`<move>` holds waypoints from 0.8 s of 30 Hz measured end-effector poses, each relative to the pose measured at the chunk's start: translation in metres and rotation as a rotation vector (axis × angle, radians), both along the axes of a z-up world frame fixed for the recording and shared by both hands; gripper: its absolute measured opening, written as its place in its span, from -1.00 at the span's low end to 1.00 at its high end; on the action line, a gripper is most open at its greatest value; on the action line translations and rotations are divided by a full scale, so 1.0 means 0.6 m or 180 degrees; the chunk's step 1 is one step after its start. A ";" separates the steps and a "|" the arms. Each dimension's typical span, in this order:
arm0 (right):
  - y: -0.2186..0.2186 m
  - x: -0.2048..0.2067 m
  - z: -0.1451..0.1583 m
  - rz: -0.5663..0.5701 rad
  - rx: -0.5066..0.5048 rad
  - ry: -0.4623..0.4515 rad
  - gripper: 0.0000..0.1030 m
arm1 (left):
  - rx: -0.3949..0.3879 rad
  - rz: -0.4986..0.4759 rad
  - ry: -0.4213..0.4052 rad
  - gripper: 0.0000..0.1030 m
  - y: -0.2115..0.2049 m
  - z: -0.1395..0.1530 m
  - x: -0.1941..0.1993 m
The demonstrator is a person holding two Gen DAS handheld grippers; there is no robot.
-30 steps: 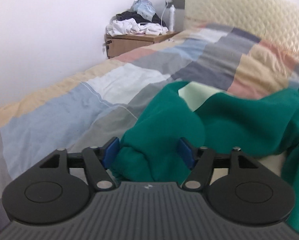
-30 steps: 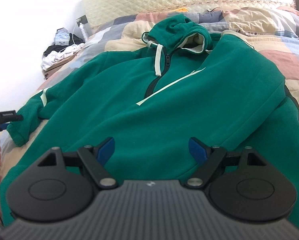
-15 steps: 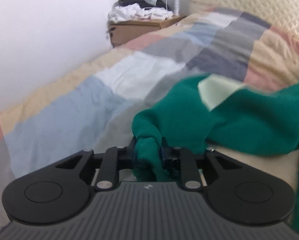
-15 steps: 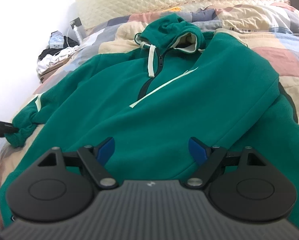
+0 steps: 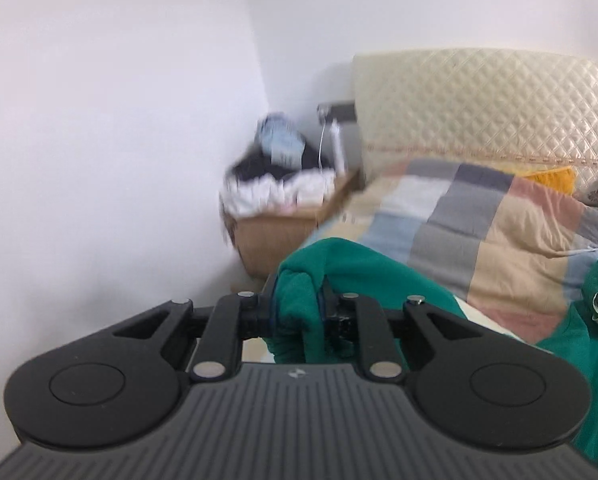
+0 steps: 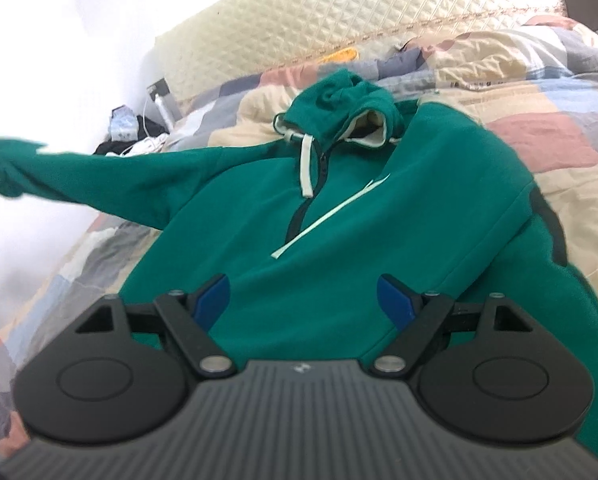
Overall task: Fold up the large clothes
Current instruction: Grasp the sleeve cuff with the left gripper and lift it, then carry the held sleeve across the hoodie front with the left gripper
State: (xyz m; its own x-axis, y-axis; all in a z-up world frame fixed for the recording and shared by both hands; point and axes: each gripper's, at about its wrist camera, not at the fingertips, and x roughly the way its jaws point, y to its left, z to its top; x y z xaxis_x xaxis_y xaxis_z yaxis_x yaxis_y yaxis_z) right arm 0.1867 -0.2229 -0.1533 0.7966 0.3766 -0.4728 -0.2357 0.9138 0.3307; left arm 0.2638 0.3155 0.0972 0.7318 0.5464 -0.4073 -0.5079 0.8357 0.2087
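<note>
In the left wrist view, the left gripper point(image 5: 297, 314) is clamped tight on the cuff end of the sleeve point(image 5: 299, 304) of a green hoodie point(image 6: 339, 216); the bunched fabric fills the narrow gap between its fingers point(image 5: 327, 300) and hangs a little below them. The sleeve runs away to the right from the grip, held off the patchwork quilt point(image 5: 499, 232). In the right wrist view, the right gripper point(image 6: 303, 300) has its blue-tipped fingers point(image 6: 395, 304) spread wide with nothing between them; it is over the lower front of the hoodie, near the hem, whether touching cannot be told. The hoodie's body lies face up and spread on the bed, zipper and pale drawstring point(image 6: 306, 168) up the middle, the hood point(image 6: 339, 108) bunched toward the quilted headboard point(image 6: 339, 20). Its raised sleeve stretches out to the left of that view, above the quilt. Farther off, beside the bed, a nightstand point(image 5: 283, 232) carries a blurred heap of clothes point(image 5: 279, 184).
</note>
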 end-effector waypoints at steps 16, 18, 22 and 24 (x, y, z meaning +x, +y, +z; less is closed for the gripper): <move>-0.074 -0.011 0.025 -0.0479 0.0310 -0.0086 0.60 | 0.0261 -0.2526 0.0312 -0.60 -0.557 -0.042 -0.004; -0.094 -0.012 0.027 -0.0588 0.0391 -0.0080 0.60 | 0.0120 -0.2754 0.0463 -0.60 -0.611 -0.096 -0.006; -0.135 -0.011 0.023 -0.0824 0.0376 -0.0091 0.61 | -0.0170 -0.3032 0.0752 -0.59 -0.689 -0.222 -0.009; -0.154 -0.007 0.018 -0.0926 0.0427 -0.0061 0.61 | -0.0296 -0.3083 0.0872 -0.59 -0.708 -0.276 -0.004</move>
